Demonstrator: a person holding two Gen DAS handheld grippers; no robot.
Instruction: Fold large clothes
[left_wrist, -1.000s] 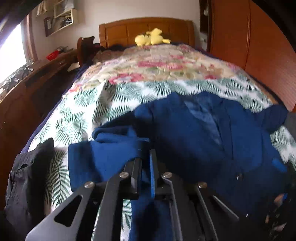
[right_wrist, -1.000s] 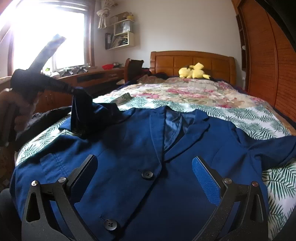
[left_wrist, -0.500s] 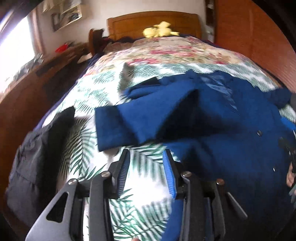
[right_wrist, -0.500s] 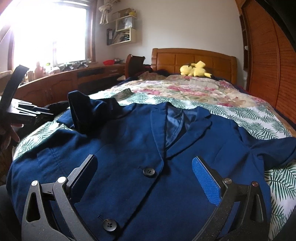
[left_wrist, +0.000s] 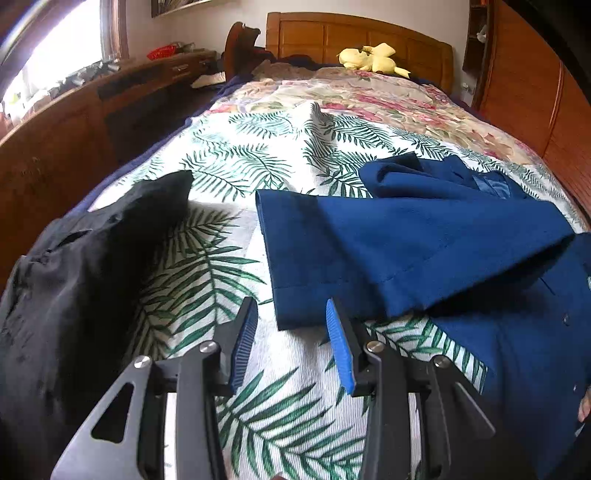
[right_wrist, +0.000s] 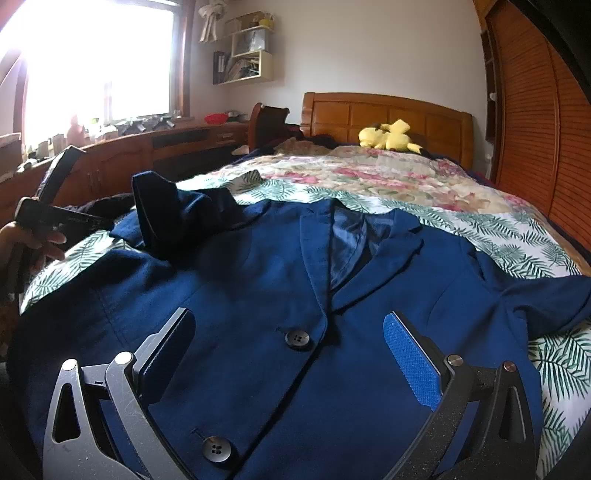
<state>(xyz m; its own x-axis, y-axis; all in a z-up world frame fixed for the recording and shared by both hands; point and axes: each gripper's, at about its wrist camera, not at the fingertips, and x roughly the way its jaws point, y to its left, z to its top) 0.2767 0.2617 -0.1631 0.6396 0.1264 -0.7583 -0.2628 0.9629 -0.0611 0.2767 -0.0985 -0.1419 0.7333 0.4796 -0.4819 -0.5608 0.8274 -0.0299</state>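
A navy blue jacket (right_wrist: 258, 280) lies face up and buttoned on the leaf-print bedspread (left_wrist: 258, 166). Its left sleeve (left_wrist: 369, 251) is laid over toward the jacket's body, and the cuff end rests on the bed. My left gripper (left_wrist: 291, 306) is open, low over the bedspread, with the cuff's near corner just beyond its fingertips and nothing pinched. In the right wrist view a hand holds that left gripper (right_wrist: 48, 218) at the bed's left side. My right gripper (right_wrist: 288, 317) hangs wide open over the jacket's front buttons and holds nothing.
A black garment (left_wrist: 74, 277) lies crumpled at the bed's left edge beside the left gripper. A yellow plush toy (left_wrist: 369, 57) sits by the wooden headboard (right_wrist: 388, 114). A wooden desk (left_wrist: 55, 147) runs along the left, and a wardrobe (right_wrist: 535, 129) stands on the right.
The left gripper let go of the sleeve, opened, and drew back and down toward the bed's left side. The sleeve dropped onto the jacket and bed. The right gripper stayed put.
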